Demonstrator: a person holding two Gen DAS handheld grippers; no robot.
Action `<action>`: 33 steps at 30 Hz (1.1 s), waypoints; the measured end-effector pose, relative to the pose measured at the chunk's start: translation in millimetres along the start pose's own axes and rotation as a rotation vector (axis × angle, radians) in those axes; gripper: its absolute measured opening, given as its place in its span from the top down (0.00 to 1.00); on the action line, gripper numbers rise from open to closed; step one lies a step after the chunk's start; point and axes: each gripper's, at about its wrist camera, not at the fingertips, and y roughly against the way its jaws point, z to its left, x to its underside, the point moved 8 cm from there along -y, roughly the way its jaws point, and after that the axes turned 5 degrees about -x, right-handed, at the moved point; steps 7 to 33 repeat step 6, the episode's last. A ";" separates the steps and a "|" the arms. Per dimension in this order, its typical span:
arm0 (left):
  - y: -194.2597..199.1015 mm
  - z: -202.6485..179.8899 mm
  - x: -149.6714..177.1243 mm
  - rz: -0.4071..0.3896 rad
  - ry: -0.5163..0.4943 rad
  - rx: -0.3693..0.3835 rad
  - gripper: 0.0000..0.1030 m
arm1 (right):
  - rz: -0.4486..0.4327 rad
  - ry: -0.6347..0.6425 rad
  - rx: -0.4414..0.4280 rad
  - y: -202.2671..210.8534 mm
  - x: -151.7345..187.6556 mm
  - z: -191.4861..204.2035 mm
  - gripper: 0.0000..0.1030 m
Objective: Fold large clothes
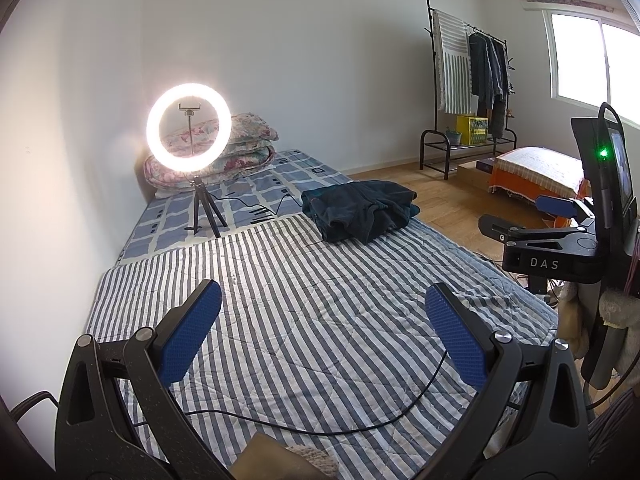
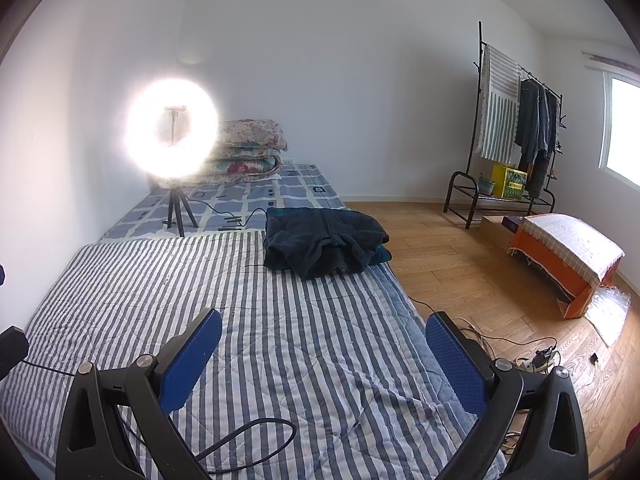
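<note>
A dark teal garment (image 1: pixel 360 210) (image 2: pixel 324 240) lies in a loosely folded heap near the far right edge of the striped quilt (image 1: pixel 304 320) (image 2: pixel 160 280). My left gripper (image 1: pixel 322 320) hovers open above the near part of the quilt, nothing between its blue pads (image 1: pixel 192 332). My right gripper (image 2: pixel 322 356) is open too, above the quilt's right edge, well short of the garment. In the left wrist view the right gripper's black body (image 1: pixel 552 252) shows at the right, its fingers pointing left.
A lit ring light on a tripod (image 1: pixel 188 128) (image 2: pixel 172 132) stands on the checked sheet, folded floral quilts (image 1: pixel 240 148) behind it. Black cables (image 1: pixel 320 428) (image 2: pixel 248 440) cross the near quilt. A clothes rack (image 2: pixel 516 128), an orange covered bench (image 2: pixel 568 256) and a power strip (image 2: pixel 536 360) stand on the wooden floor.
</note>
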 end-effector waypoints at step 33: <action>2.1 3.5 -11.0 -0.021 -0.002 -0.014 0.00 | 0.001 0.001 -0.002 -0.3 0.2 0.0 0.00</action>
